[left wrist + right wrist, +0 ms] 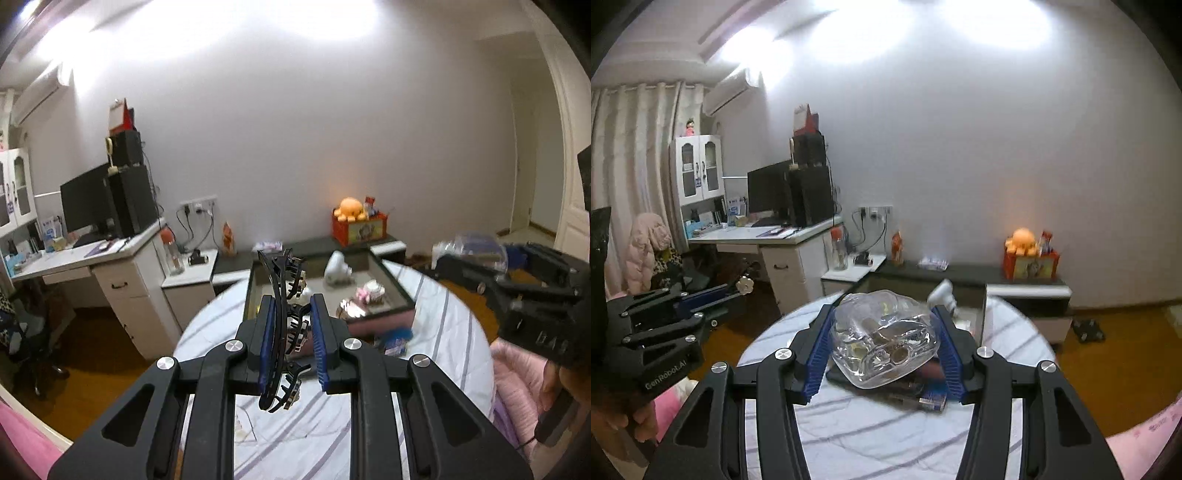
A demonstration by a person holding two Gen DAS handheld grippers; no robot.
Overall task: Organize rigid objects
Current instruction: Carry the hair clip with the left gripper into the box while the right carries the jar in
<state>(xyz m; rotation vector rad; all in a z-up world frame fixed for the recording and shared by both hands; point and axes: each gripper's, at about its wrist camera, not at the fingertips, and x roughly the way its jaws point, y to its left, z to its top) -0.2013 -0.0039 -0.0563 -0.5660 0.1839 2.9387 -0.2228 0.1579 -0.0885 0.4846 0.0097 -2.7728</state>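
My left gripper (293, 314) is shut on a black claw hair clip (284, 325) and holds it upright above the round table with the striped white cloth (436, 317). My right gripper (884, 325) is shut on a clear plastic container (884, 345) with coins inside, held above the table (849, 435). A dark-framed tray (399, 291) on a pink base stands at the table's far side; in it lie a white object (337, 267) and small trinkets (369, 291). The right gripper also shows at the right of the left wrist view (480, 266).
A small blue box (397, 338) lies on the cloth in front of the tray. A dark flat object and blue box (931, 400) lie under the held container. A white desk with monitor (88, 206) stands left. A red toy box (360, 227) sits on the low cabinet.
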